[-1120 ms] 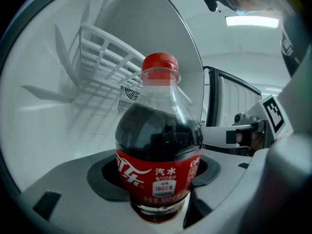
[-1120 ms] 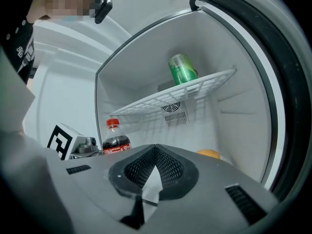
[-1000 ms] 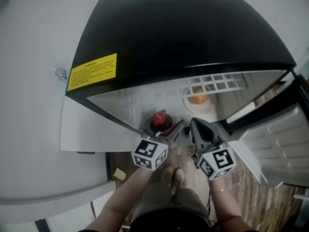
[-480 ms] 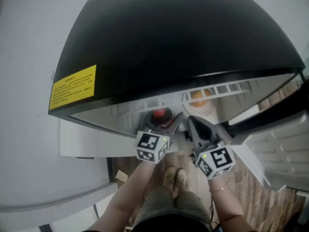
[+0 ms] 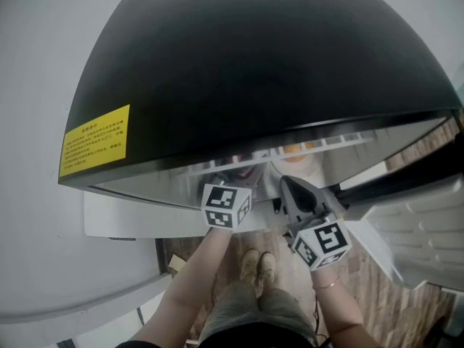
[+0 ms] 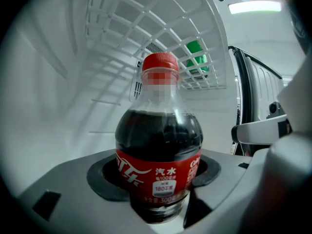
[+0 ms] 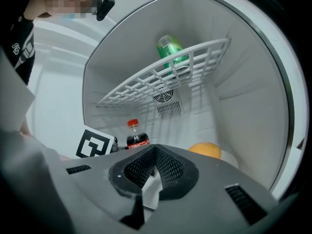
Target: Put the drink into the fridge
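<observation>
A small cola bottle (image 6: 158,150) with a red cap and red label stands upright between the dark pads (image 6: 105,179) of my left gripper (image 6: 157,175), which is shut on its lower body. It is inside the white fridge compartment, under the wire shelf (image 6: 161,28). In the right gripper view the same bottle (image 7: 137,136) shows deep at the left beside the left marker cube (image 7: 95,143). My right gripper (image 7: 155,152) hangs at the fridge opening, shut with nothing in it. In the head view the black fridge top (image 5: 261,71) hides the bottle and the left jaws.
A green can (image 7: 170,48) lies on the wire shelf (image 7: 161,77). An orange (image 7: 204,150) sits on a white dish (image 7: 230,160) on the fridge floor at the right. The open fridge door (image 5: 413,230) stands to the right. The person's feet (image 5: 257,267) are on wooden flooring.
My left gripper has carried the bottle forward into the fridge, so the bottle's red cap is now hidden under the black top in the head view. The right gripper has stayed in place.
</observation>
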Tool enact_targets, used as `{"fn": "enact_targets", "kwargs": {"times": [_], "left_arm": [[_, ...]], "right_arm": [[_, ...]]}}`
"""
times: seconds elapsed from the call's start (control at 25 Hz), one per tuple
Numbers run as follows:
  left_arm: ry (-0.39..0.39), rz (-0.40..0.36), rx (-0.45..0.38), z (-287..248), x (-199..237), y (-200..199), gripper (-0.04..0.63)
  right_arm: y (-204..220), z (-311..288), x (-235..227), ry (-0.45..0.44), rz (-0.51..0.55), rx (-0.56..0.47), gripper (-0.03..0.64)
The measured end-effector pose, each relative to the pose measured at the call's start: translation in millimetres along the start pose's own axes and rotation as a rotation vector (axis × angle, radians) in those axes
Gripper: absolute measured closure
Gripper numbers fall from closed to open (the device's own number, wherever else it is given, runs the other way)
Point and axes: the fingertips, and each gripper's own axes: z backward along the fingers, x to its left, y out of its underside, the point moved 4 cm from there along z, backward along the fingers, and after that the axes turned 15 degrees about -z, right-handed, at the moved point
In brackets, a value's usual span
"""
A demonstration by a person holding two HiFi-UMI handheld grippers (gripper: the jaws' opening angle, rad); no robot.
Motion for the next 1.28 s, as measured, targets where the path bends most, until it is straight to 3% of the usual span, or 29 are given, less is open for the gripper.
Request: {"fn": "enact_targets", "kwargs": {"times": [0.6, 1.28], "left_arm": [[-0.034, -0.012, 0.048, -23.0, 14.6, 6.1, 0.278], [-0.01, -0.05, 0.088, -24.3, 8.2, 7.9, 0.276]], "right_arm": [[10.5, -4.2, -1.4, 0.011, -0.046, 0.009, 0.609], [14.0, -1.6, 0.9, 0.013, -0.062, 0.005, 0.609]]}}
